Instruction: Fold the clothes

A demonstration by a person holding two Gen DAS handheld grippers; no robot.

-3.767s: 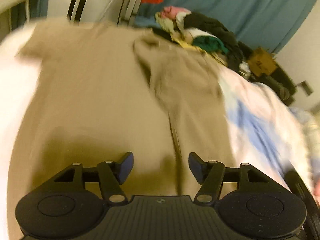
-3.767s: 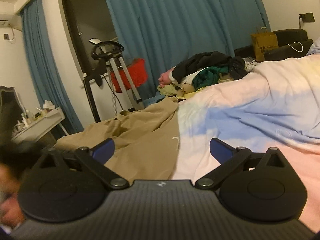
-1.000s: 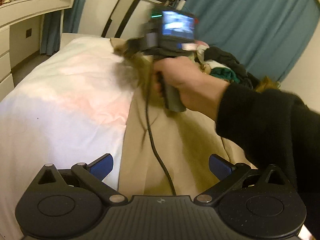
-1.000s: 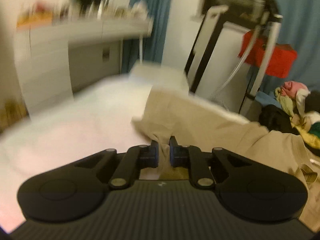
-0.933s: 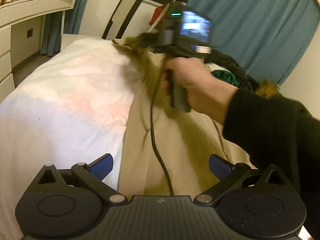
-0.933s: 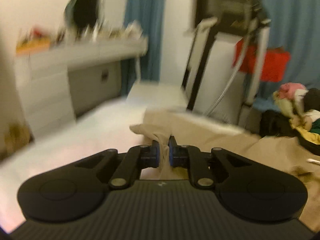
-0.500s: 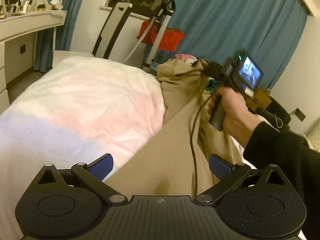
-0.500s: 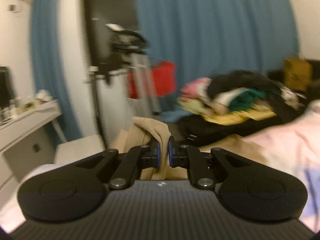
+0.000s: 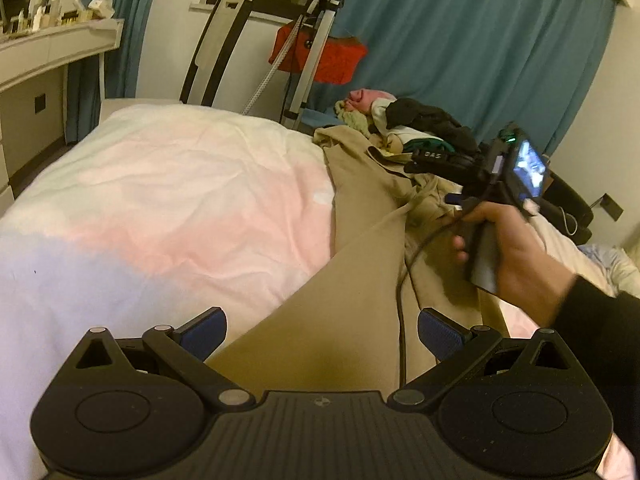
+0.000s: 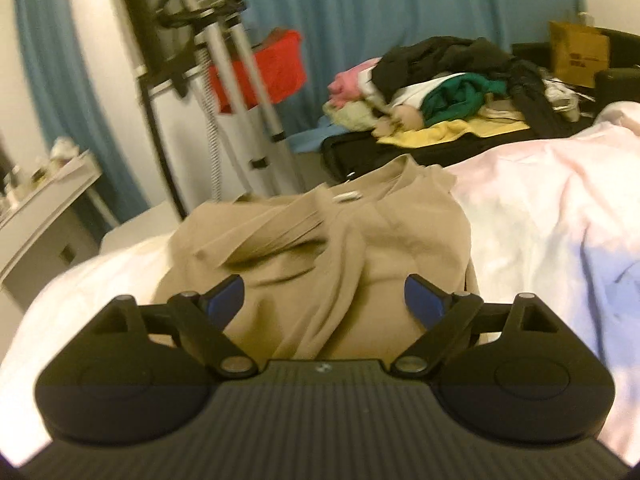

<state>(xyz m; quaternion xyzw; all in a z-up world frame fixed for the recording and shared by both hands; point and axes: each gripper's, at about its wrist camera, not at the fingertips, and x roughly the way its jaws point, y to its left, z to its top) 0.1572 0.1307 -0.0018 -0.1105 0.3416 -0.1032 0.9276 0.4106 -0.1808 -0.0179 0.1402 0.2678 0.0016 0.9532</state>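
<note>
Right now the tan garment (image 10: pixel 320 248) lies on the bed (image 9: pixel 160 208), a soft matte cloth bunched into loose folds and creases, with a small white label near its collar end. In my right wrist view it sits as a rumpled heap directly ahead of my right gripper (image 10: pixel 324 298), whose blue-padded fingers are spread wide apart with nothing between them; the cloth shows in the gap but is not pinched. In my left wrist view the same garment (image 9: pixel 360 264) runs as a long smooth strip from between my left gripper (image 9: pixel 322 330) fingers up toward the far edge of the bed, where it crumples. My left jaws also stand spread wide, holding nothing.

The bedding is a wrinkled quilt in pale pink, white and light blue patches, puffy and softly creased.

Only the left view shows my right hand (image 9: pixel 508 248) in a black sleeve, wrapped around the grey handle of the other gripper, with its small lit screen (image 9: pixel 530 170) and a dark cable (image 9: pixel 404 304) trailing across the tan cloth. Only the right view shows a brown paper bag (image 10: pixel 578 52) by the far wall.

Both views show a pile of clothes (image 10: pixel 440 80) past the bed, black, green, pink and yellow pieces tangled together, plus a red fabric (image 9: pixel 320 58) hanging on a metal frame and the teal curtain (image 9: pixel 480 48) falling in long pleats.
</note>
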